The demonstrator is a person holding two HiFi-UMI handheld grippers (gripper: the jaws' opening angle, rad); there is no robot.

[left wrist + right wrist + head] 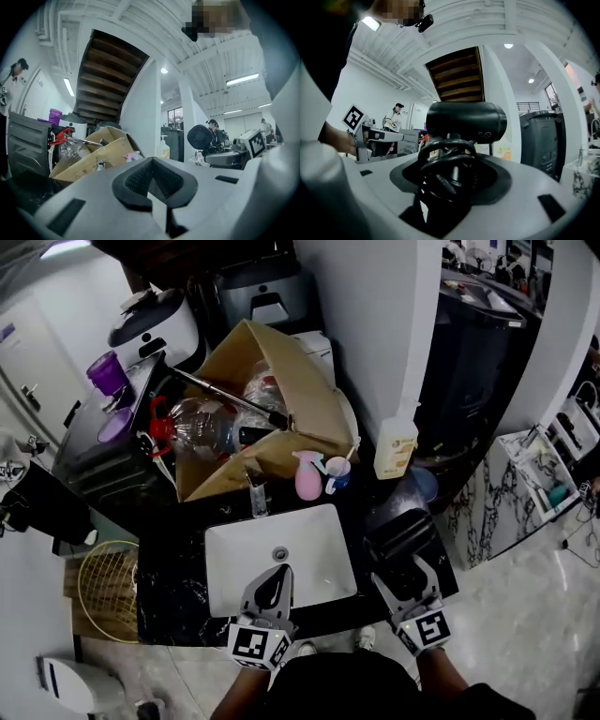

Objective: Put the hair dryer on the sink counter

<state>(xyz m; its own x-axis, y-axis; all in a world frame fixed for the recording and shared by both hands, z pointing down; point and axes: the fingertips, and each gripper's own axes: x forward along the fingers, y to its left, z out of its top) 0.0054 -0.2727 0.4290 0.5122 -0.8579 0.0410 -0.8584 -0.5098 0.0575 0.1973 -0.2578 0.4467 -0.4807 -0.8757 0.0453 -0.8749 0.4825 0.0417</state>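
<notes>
The black hair dryer (401, 538) hangs over the dark counter (178, 554) just right of the white sink basin (309, 563). My right gripper (396, 570) is shut on it. In the right gripper view its barrel (466, 122) stands above the jaws and its coiled cord (446, 174) fills the gap between them. My left gripper (278, 576) hovers over the sink's front edge, shut and empty. In the left gripper view its pads (140, 180) meet, and the dryer's round rear grille (199, 137) shows at the right.
A cardboard box (300, 399) with a clear bottle (202, 426) stands behind the sink. A pink spray bottle (307, 476), a cup (337, 471), a faucet (258, 495) and a soap bottle (395, 446) line the counter's back. A wire basket (105, 589) sits low left.
</notes>
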